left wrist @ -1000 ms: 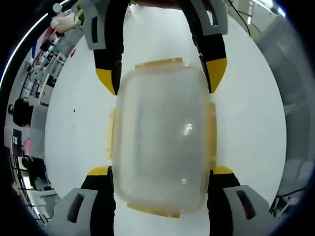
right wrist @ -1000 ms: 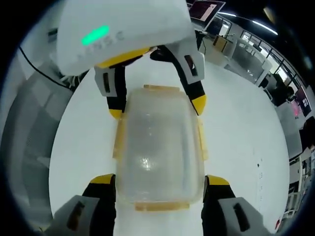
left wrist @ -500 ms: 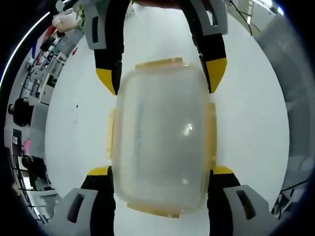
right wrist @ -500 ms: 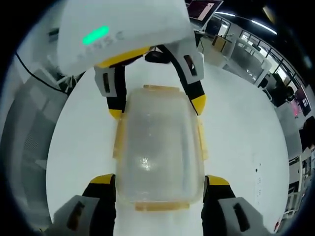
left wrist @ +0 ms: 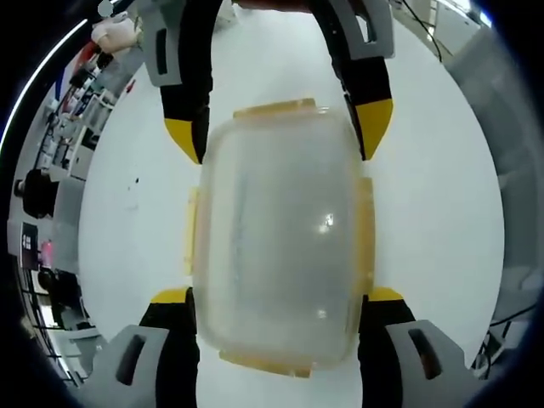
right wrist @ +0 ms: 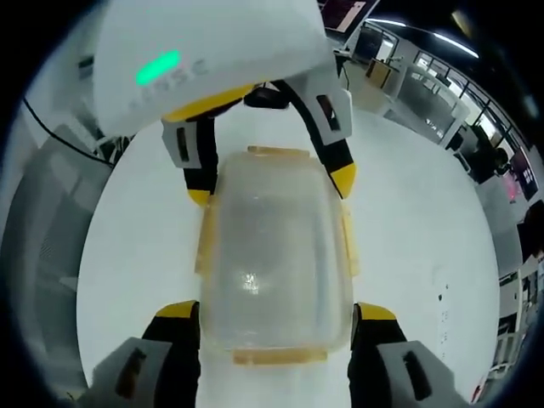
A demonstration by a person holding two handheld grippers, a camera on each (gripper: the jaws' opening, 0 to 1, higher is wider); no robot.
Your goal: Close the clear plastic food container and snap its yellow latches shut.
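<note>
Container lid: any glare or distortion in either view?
Left gripper view: small bright glints on the container lid, whose edges bow from fisheye. Right gripper view: one faint glint on the lid, sharp focus, white table evenly lit.

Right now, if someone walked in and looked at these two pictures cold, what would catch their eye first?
The clear plastic container with yellow latches sits lid-on in the middle of a white table, straddled from opposite ends by two grippers. In the left gripper view, the left gripper rises at the bottom edge and the right gripper comes in from the top, their yellow-tipped jaws beside the container's corners.
</note>
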